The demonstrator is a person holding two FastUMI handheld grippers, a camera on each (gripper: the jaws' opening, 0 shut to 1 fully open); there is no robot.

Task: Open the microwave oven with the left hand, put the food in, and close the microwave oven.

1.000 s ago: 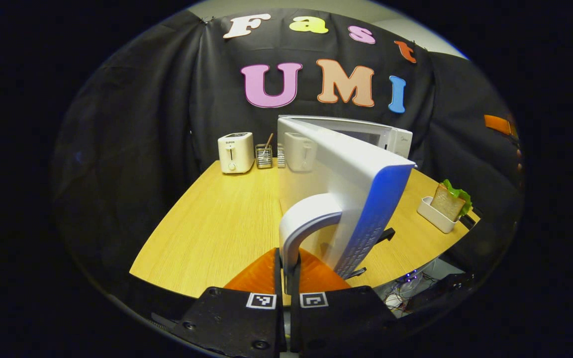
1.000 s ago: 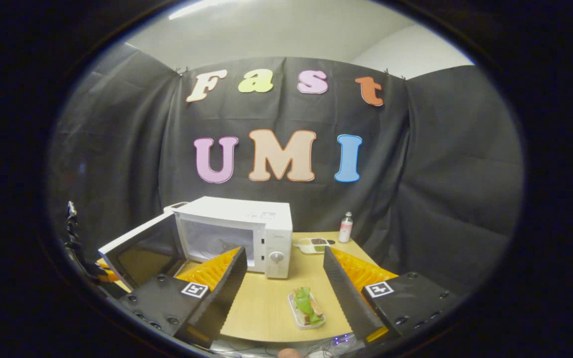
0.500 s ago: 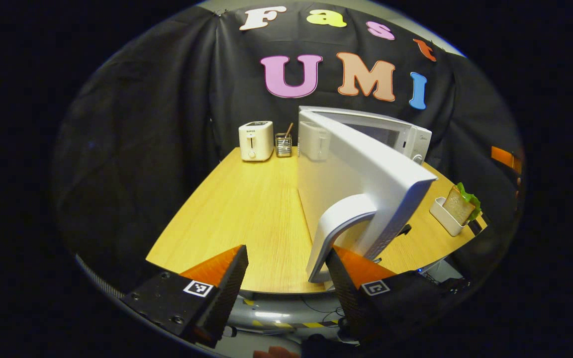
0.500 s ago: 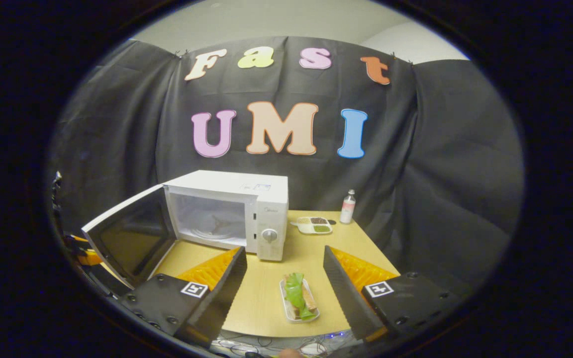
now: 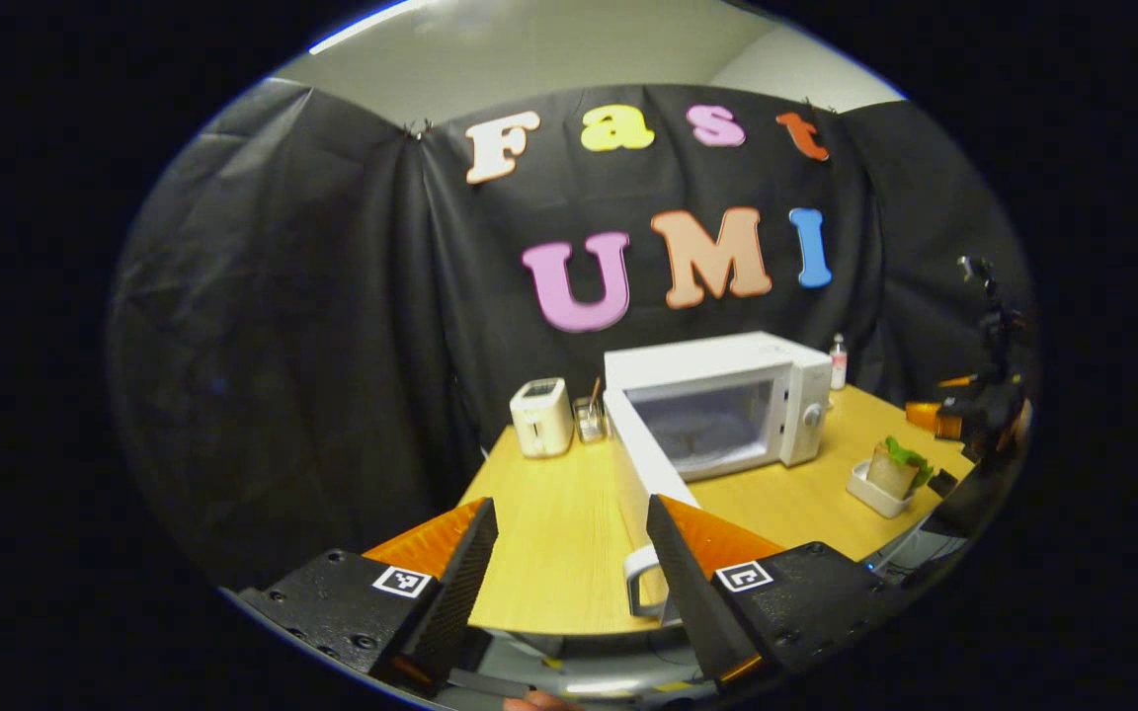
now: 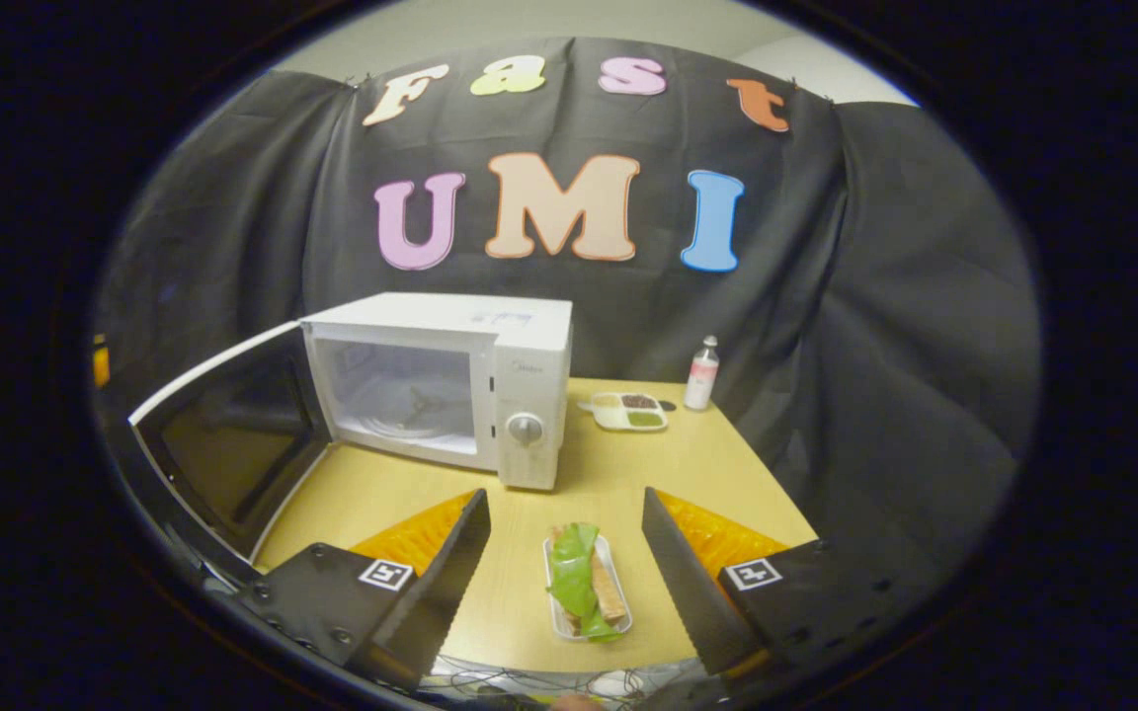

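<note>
The white microwave (image 5: 717, 400) (image 6: 450, 380) stands on the wooden table with its door (image 5: 643, 474) (image 6: 233, 444) swung wide open to its left. Its cavity holds nothing but the turntable. The door's curved handle (image 5: 640, 591) shows between my left gripper's fingers, apart from them. My left gripper (image 5: 569, 563) is open and pulled back off the table's front edge. A white tray with a sandwich and lettuce (image 6: 584, 588) (image 5: 890, 474) lies near the table's front edge. My right gripper (image 6: 564, 573) hovers open above and just behind it, the tray showing between the fingers.
A white toaster (image 5: 542, 418) and a small wire holder (image 5: 589, 420) stand left of the microwave. A bottle (image 6: 698, 373) and a small dish of food (image 6: 628, 410) sit at the back right. In the left gripper view the other gripper (image 5: 974, 415) hangs at the far right.
My left gripper let go of the door handle, opened, and drew back and up from the table. The door swung fully open. My right gripper moved forward toward the sandwich tray.
</note>
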